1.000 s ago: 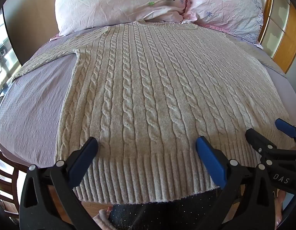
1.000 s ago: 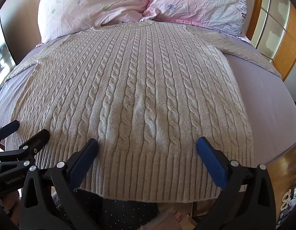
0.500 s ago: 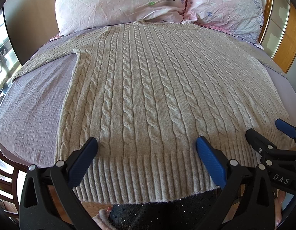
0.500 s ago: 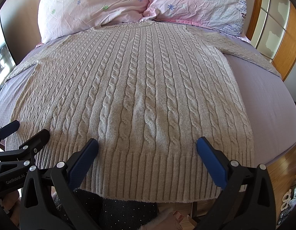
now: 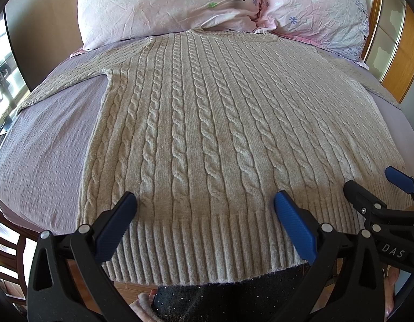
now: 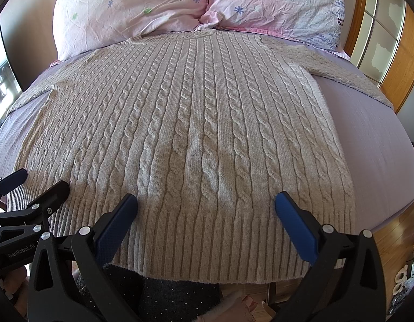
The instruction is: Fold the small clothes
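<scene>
A beige cable-knit sweater (image 5: 207,123) lies flat on the bed, collar toward the pillows, sleeves spread to both sides, ribbed hem at the near edge. It also fills the right wrist view (image 6: 196,123). My left gripper (image 5: 205,209) is open and empty, hovering over the hem's left part. My right gripper (image 6: 206,209) is open and empty over the hem's right part. Each gripper shows in the other's view: the right one (image 5: 373,187) at the right edge, the left one (image 6: 37,185) at the left edge.
The bed has a lilac sheet (image 5: 48,139). Two pink floral pillows (image 5: 166,2) lean at its head. A wooden headboard with glass panels (image 6: 381,35) stands at the right. The sheet (image 6: 373,139) and wooden floor (image 6: 395,230) show at the right.
</scene>
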